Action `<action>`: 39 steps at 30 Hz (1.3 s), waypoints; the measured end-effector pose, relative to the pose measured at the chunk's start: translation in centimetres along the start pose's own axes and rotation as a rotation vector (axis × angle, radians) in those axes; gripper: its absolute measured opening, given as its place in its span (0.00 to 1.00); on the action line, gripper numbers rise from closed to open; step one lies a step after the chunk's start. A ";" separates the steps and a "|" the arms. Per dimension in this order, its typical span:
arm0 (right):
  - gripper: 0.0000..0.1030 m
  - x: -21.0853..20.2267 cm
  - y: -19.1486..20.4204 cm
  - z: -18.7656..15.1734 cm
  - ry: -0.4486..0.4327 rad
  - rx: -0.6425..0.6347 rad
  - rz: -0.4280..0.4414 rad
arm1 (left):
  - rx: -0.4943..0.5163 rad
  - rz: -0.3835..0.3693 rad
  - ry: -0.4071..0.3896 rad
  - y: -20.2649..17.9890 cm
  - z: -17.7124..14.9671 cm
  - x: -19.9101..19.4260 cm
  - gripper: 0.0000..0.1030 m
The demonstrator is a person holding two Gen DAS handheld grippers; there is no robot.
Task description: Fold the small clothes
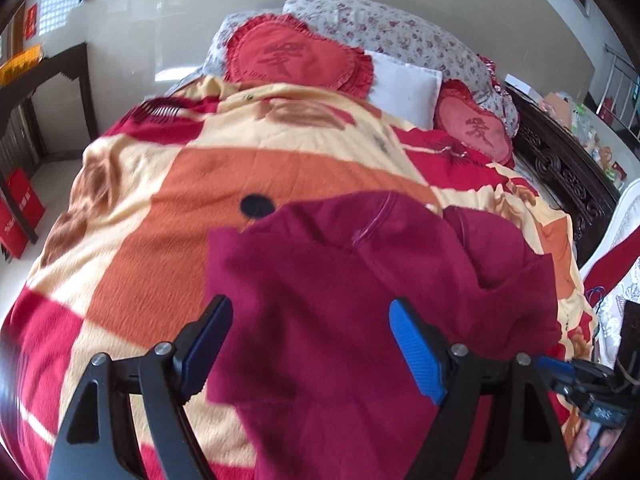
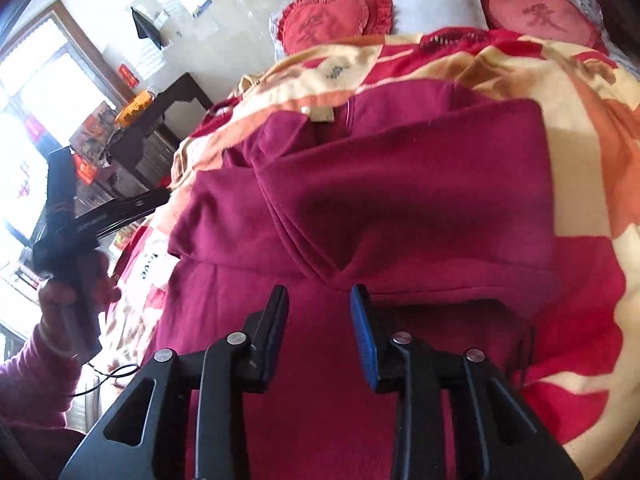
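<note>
The soft maroon fleece garment [image 2: 400, 200] is spread on the orange, cream and red patterned blanket [image 1: 168, 184], one flap doubled across its body. The left gripper [image 1: 310, 344] is held wide above the cloth, gripping nothing. The right gripper [image 2: 320, 320] is kept narrowly parted, empty, probably poised for the next fold edge.

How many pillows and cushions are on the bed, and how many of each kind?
Red heart cushions: 2, one to the left, one to the right
Plain white pillow: 1
Flowery pillow: 1 that I can tell
Total: 4
</note>
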State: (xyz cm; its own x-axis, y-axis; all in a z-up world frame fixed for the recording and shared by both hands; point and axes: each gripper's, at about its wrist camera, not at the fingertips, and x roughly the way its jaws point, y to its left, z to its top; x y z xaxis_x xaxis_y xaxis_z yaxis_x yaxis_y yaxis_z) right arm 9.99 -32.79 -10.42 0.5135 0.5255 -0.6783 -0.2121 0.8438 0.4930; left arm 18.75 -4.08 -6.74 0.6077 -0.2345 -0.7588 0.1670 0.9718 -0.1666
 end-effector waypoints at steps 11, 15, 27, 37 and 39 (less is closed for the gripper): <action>0.20 -3.5 -1.5 -1.6 -0.070 0.063 -0.006 | 0.075 0.000 0.102 -4.3 5.2 10.8 0.83; 0.20 -3.7 -2.4 -1.8 -0.073 0.096 -0.029 | 0.131 -0.008 0.159 -5.9 5.0 11.8 0.21; 0.31 -5.8 -5.8 0.1 -0.163 0.182 -0.187 | -0.022 -0.006 0.010 1.8 3.2 0.5 0.01; 0.31 -5.2 -7.8 1.8 -0.152 0.227 -0.250 | -0.011 0.028 0.057 3.0 0.1 1.1 0.04; 0.30 -4.1 -8.4 2.2 -0.123 0.220 -0.258 | -0.010 0.016 0.066 2.4 0.0 1.4 0.16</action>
State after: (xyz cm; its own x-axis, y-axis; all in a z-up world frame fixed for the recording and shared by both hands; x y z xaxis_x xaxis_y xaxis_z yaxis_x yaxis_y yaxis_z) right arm 11.49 -42.25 -10.60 0.6259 0.2704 -0.7316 0.1142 0.8961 0.4289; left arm 19.98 -2.05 -8.20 0.5574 -0.2166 -0.8015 0.1491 0.9758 -0.1601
